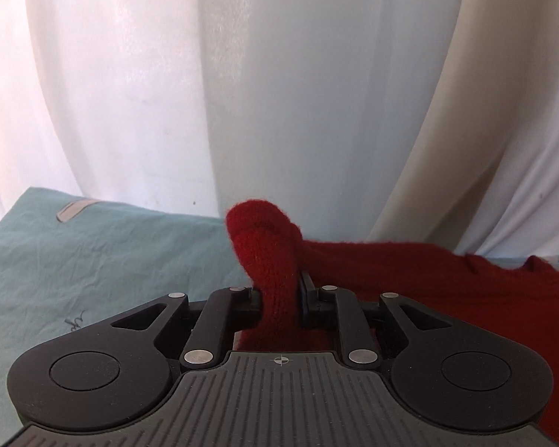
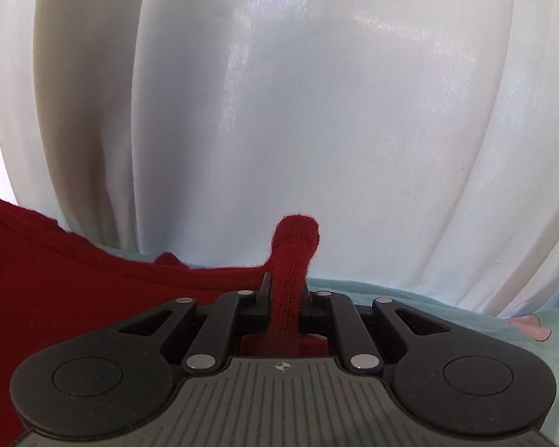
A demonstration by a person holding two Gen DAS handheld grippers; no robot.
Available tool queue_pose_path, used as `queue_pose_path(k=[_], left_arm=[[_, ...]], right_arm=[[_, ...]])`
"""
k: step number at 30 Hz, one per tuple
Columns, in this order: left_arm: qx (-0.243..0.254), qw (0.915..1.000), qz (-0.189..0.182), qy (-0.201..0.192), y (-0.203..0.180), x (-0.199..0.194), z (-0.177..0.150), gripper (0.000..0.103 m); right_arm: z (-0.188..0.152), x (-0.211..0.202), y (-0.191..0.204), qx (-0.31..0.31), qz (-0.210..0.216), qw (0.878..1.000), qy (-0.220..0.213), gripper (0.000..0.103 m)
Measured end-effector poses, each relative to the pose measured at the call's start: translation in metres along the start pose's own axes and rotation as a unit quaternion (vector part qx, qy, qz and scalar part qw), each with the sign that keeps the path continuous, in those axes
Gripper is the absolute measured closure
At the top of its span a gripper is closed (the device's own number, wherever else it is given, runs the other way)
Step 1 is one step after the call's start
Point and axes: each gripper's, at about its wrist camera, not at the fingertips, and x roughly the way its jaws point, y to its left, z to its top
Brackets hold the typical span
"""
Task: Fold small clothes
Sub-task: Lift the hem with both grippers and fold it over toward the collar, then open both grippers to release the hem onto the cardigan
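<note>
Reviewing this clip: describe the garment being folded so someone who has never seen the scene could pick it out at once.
Start at the white curtain hanging behind a pale teal sheet. On that sheet lies the red knit garment, its edge pinched up by the left tongs and right tongs. It is the only deep red, fuzzy knitted thing; everything around it is smooth and pale.

Red knit garment (image 1: 447,279), teal sheet (image 1: 111,260)
</note>
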Motion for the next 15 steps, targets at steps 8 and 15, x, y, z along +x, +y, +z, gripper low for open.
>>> queue_pose_path(k=[8,15], left_arm=[[-0.005,0.9982,-0.057,0.016,0.021,-0.004,-0.004,0.064],[-0.019,0.9987,-0.032,-0.034,0.022,-0.007,0.007,0.091]], right_arm=[[-0.020,0.010,-0.013,0.038,0.050,0.997,0.048,0.066],[-0.016,-0.002,-0.013,0.027,0.024,0.999,0.009,0.095]])
